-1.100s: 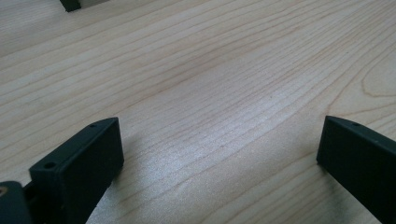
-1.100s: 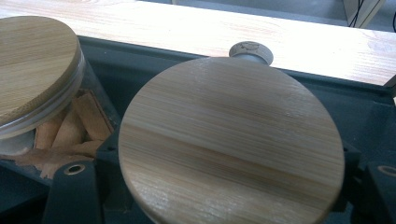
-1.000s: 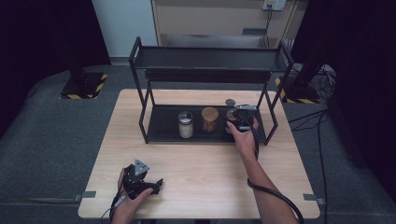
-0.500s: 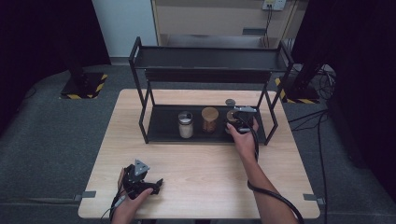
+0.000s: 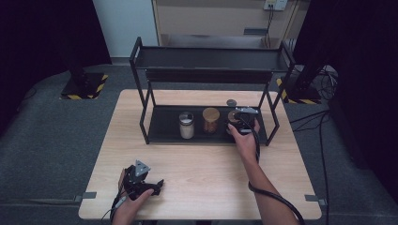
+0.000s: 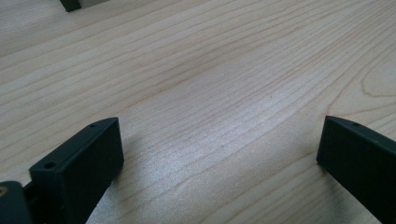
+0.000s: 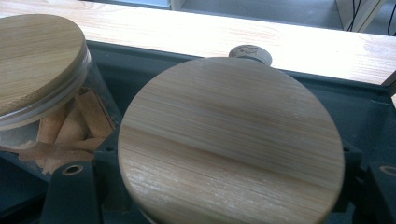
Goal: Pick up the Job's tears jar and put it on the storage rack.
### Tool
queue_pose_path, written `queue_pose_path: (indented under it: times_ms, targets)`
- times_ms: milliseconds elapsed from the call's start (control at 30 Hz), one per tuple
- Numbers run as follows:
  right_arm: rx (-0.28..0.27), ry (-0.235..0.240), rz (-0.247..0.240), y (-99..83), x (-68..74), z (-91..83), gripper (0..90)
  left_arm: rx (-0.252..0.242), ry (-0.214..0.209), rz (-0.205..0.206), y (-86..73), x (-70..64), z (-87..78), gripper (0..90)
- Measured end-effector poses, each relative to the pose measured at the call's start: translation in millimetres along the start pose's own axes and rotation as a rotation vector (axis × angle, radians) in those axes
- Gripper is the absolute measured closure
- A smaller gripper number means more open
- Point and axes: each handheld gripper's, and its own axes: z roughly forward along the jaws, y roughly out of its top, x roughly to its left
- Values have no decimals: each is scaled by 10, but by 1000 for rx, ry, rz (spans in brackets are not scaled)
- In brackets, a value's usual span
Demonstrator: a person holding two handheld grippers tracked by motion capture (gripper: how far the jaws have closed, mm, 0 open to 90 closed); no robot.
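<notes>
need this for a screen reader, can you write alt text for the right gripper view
A round wooden lid on a jar sits between the right gripper's two black jaws, close to the camera. To its left stands a glass jar with a wooden lid and tan pieces inside, both on a dark shelf tray, with a small cork-like stopper and the wooden table behind.

A rack stood at the far side of the table. Three jars stood in a row on its bottom shelf. The left jar was just beside the middle jar. The right jar sat by the right gripper. A small round thing lay behind the shelf. The left gripper rested near the table's front left corner.
</notes>
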Motion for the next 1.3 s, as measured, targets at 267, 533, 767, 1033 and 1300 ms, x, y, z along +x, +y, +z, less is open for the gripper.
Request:
queue_pose_path:
  times_ms: [267,533,767,1033,1300]
  targets:
    - [0,1,0,-1,-9,7,241,0,0,0,0,0,0,0]
    - [5,-2,-1,10,-28,17,196,0,0,0,0,0,0,0]
    - [7,4,4,19,-23,9,143,0,0,0,0,0,0,0]
    - [9,6,-3,0,-21,-22,60,0,0,0,0,0,0,0]
    - [12,7,3,-44,-45,-81,45,0,0,0,0,0,0,0]
